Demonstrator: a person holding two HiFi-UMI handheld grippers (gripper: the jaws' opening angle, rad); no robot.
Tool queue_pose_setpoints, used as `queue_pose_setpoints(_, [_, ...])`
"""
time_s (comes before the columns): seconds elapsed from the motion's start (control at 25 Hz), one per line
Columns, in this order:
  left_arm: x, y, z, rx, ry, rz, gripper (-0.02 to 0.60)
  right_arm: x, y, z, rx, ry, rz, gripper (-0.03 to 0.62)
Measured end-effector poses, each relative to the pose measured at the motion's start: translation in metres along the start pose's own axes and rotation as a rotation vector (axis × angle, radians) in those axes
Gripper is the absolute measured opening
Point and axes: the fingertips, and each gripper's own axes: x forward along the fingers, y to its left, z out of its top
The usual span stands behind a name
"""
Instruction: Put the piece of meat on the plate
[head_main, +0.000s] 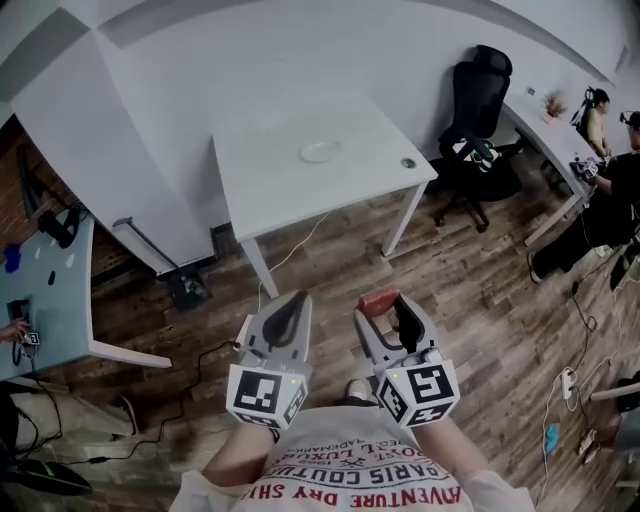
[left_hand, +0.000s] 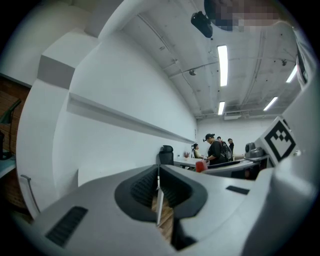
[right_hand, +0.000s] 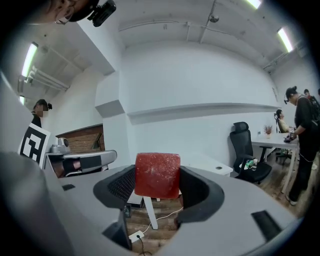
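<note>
Left gripper (head_main: 289, 308) hangs above the wood floor (head_main: 480, 300), jaws pressed together, nothing between them. Right gripper (head_main: 386, 310) clamps the red piece of meat (right_hand: 157, 175) at its jaw tips, well apart from the plate (head_main: 320, 151) on the white table (head_main: 265, 185)

A white bench (head_main: 262, 160) stands far off on the wood-plank floor (head_main: 480, 300), against a white wall (head_main: 200, 60). A black office chair (head_main: 483, 95) sits to its right, brick wall (right_hand: 80, 136) lies left, and strip lights (left_hand: 222, 65) run overhead.
</note>
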Motion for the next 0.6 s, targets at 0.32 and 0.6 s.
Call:
queue_pose_setpoints(0.32, [0.09, -0.035, 0.005, -0.03, -0.026, 0.048, 0.012, 0.027, -0.1, 0.019, -0.008, 0.014, 0.052, 0.279])
queue_pose_setpoints(0.6, [0.139, -0.039, -0.016, -0.044, 0.029, 0.056, 0.012, 0.059, -0.148, 0.005, 0.018, 0.064, 0.05, 0.279])
